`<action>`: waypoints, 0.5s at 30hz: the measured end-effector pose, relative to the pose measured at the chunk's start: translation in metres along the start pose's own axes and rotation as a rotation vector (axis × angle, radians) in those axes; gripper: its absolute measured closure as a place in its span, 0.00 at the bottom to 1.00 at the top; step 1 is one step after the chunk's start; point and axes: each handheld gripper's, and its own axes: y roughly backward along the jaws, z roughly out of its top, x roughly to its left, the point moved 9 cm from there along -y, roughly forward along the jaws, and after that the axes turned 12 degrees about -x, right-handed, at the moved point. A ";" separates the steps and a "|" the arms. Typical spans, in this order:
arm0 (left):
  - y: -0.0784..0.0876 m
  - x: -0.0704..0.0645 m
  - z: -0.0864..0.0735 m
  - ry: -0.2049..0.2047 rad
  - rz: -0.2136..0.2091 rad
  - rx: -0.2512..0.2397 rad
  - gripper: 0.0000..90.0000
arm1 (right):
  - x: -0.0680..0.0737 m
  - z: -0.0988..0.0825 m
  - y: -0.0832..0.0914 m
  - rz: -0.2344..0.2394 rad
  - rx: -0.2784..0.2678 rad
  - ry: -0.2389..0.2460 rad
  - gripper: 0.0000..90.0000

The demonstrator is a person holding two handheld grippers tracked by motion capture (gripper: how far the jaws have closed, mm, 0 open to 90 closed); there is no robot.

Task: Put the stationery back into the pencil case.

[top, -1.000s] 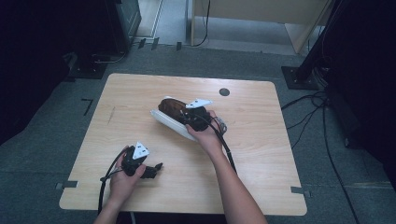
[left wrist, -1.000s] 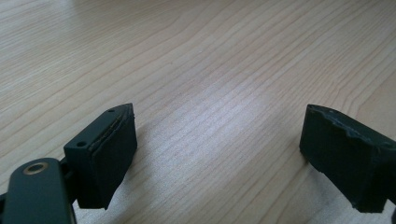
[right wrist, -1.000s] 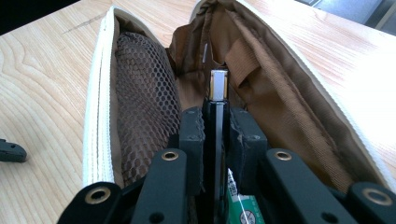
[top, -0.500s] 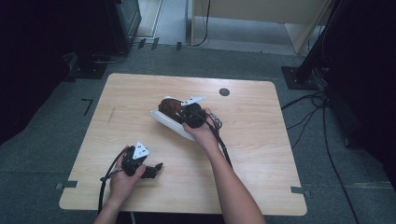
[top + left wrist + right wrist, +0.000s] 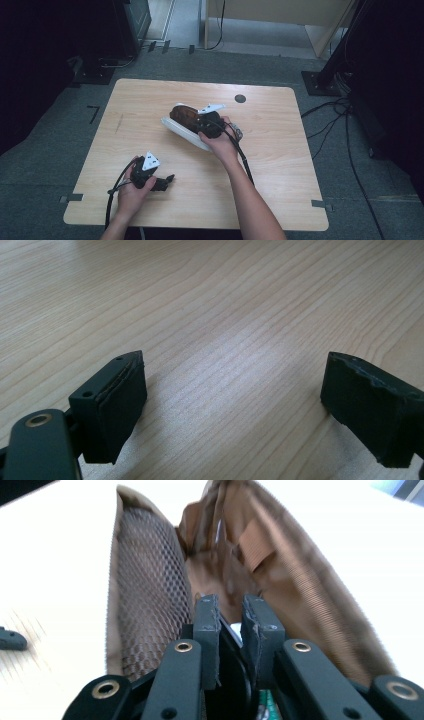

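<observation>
A brown shoe (image 5: 181, 116) with a white sole lies on its side near the middle of the wooden table (image 5: 280, 150). My right gripper (image 5: 200, 122) sits at its opening and points into it. In the right gripper view the mesh lining and brown inner cloth of the shoe (image 5: 150, 580) stand just ahead of the right gripper (image 5: 231, 615). Its jaws are almost together, with only a narrow slit between the pads. My left gripper (image 5: 167, 180) rests low at the table's front left, jaws wide apart. Only bare wood lies between the left gripper's (image 5: 235, 405) pads.
A round dark cable hole (image 5: 240, 98) is set in the table near its far edge. Each gripper's cable trails back toward the person. Dark equipment and loose cables stand on the grey floor around the table.
My right gripper has shifted a little to the left, farther over the shoe's opening. The shoe and the left gripper have stayed where they were.
</observation>
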 end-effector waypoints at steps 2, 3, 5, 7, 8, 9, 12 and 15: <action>0.000 0.000 0.000 0.000 0.000 0.000 0.13 | -0.001 0.005 0.006 -0.010 -0.029 0.001 0.88; 0.000 0.000 0.000 0.000 0.000 0.000 0.13 | -0.001 0.008 0.010 -0.006 -0.046 0.001 0.88; 0.000 0.000 0.000 0.000 0.000 0.000 0.13 | -0.001 0.014 0.018 -0.011 -0.076 0.002 0.90; 0.000 0.000 0.000 -0.001 0.000 0.001 0.13 | -0.001 0.018 0.026 -0.016 -0.097 0.000 0.91; 0.000 0.000 0.000 0.000 0.000 0.000 0.13 | -0.002 0.020 0.030 -0.019 -0.109 0.003 0.92; 0.000 0.000 0.000 0.000 0.000 0.000 0.13 | -0.001 0.022 0.035 -0.018 -0.114 0.002 0.92; 0.000 0.000 0.000 -0.002 0.000 0.001 0.13 | -0.001 0.024 0.047 -0.018 -0.138 0.003 0.92; 0.000 0.000 0.000 0.000 0.001 0.001 0.13 | -0.002 0.023 0.059 -0.021 -0.155 -0.009 0.90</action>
